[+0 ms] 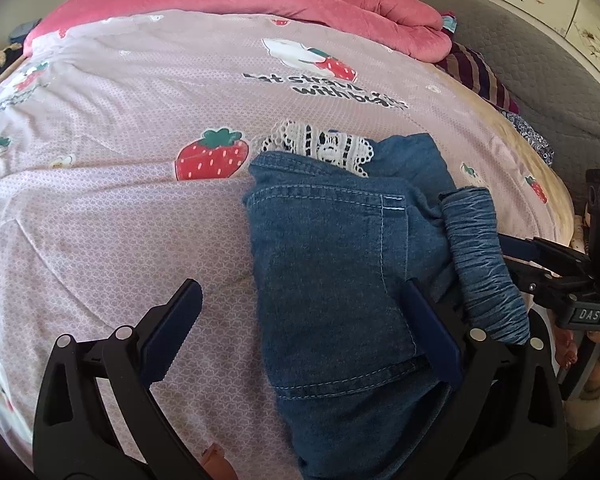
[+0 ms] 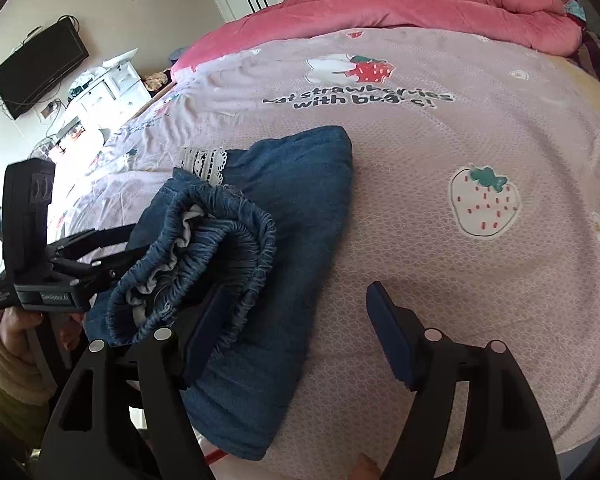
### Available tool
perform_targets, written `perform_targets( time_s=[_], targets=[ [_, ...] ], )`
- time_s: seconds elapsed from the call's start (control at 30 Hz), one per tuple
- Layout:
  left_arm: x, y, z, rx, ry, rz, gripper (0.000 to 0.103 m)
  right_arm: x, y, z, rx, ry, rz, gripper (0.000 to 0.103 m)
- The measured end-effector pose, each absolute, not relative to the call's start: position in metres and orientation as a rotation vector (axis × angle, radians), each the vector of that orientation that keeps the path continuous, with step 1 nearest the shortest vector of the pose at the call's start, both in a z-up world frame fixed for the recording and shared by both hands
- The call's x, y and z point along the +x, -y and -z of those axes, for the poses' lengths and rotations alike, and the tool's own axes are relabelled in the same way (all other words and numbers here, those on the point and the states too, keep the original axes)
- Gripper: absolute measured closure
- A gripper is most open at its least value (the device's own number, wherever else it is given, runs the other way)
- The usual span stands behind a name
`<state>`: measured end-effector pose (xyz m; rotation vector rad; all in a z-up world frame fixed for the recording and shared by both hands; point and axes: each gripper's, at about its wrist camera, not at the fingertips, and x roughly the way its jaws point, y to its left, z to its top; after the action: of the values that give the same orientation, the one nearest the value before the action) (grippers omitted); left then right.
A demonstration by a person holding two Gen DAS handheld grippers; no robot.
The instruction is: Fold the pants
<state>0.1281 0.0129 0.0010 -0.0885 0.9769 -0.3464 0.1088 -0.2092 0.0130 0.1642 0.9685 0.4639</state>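
Both pairs of jaws stand wide and grip nothing. On the left gripper (image 1: pixel 300 340), one finger hangs over the bedspread (image 1: pixel 120 220) and the other lies against the top of the folded denim pants (image 1: pixel 332 264), just beside the gathered elastic waistband (image 1: pixel 484 264). On the right gripper (image 2: pixel 296 340), one finger sits at the waistband (image 2: pixel 204 248), whether touching it or only in front of it I cannot tell, while the other finger is over bare bedspread (image 2: pixel 460 280), well clear of the cloth.

The pants lie folded into a thick bundle on the bed, waistband side nearest the grippers, with a white lace trim (image 1: pixel 320 146) sticking out at the far end.

From the left wrist view, a stitched pocket seam on the denim and the right gripper at the picture's right edge can be seen. From the right wrist view, the open mouth of the waistband (image 2: pixel 172 252) with pale lining inside shows, as does the left gripper (image 2: pixel 100 252) reaching in from the left, held by a hand (image 2: pixel 20 328) in a fleecy sleeve (image 2: pixel 8 372). A pink quilt (image 2: pixel 400 8) is heaped at the far side of the bed.
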Motion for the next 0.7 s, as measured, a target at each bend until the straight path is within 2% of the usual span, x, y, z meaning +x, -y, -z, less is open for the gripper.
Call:
perform_targets(
  time_s=[0.23,0.3,0.33,0.4,0.47,0.57,0.63,0.7],
  targets=[
    [0.129,-0.01,0.006,-0.102,-0.995,0.356,0.011,0.121,0.207,-0.002,0.222,-0.981,-0.472,0.032],
    [0.129,-0.009,0.006,-0.11,-0.997,0.367,0.022,0.123,0.207,-0.001,0.234,-0.981,-0.47,0.032],
    [0.128,-0.008,0.006,-0.114,-0.995,0.368,0.024,0.124,0.206,-0.001,0.237,-0.98,-0.47,0.032],
    [0.126,-0.005,0.006,-0.108,-0.992,0.378,0.036,0.124,0.205,-0.001,0.234,-0.977,-0.466,0.035],
    [0.124,-0.003,0.006,-0.123,-0.993,0.395,0.044,0.123,0.203,-0.001,0.228,-0.972,-0.466,0.039],
    [0.123,-0.002,0.006,-0.124,-0.99,0.392,0.044,0.124,0.202,-0.002,0.237,-0.973,-0.476,0.045],
    [0.125,-0.004,0.007,-0.144,-0.996,0.396,0.044,0.125,0.2,-0.003,0.253,-0.978,-0.496,0.054],
    [0.125,-0.004,0.007,-0.146,-0.995,0.396,0.044,0.125,0.197,-0.002,0.252,-0.979,-0.5,0.056]
  ],
)
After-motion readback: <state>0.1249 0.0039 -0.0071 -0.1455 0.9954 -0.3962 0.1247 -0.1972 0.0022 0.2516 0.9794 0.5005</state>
